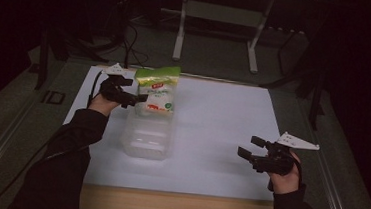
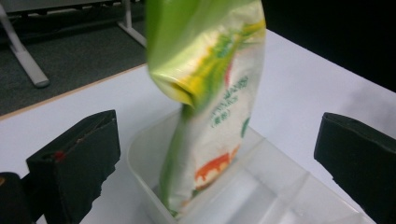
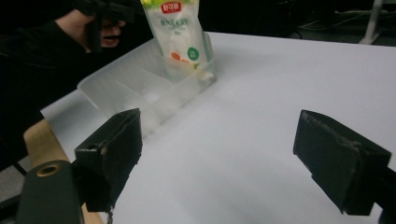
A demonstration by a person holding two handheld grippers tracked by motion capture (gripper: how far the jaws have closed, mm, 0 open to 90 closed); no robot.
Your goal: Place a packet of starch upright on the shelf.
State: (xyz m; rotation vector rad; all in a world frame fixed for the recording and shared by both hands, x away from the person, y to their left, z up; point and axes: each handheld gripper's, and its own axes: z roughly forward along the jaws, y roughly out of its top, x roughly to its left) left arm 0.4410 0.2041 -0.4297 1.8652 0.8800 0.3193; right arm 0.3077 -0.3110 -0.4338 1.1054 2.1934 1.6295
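My left claw (image 1: 132,99) is wide open, holding nothing. The green bag (image 2: 210,107) stands tall in the clear box (image 1: 146,139), right in front of it. My right claw (image 1: 252,149), open and empty, is far off over the counter (image 1: 222,117).

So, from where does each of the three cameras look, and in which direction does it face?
High view: above the person's side, looking forward and down on the table; both forearms, the left gripper and right gripper show.
Left gripper view: rides the left gripper, facing the pouch standing in the clear container; its open jaws show.
Right gripper view: rides the right gripper, facing across the table; its open jaws and the other hand show.
Shared: all show pouch and container.
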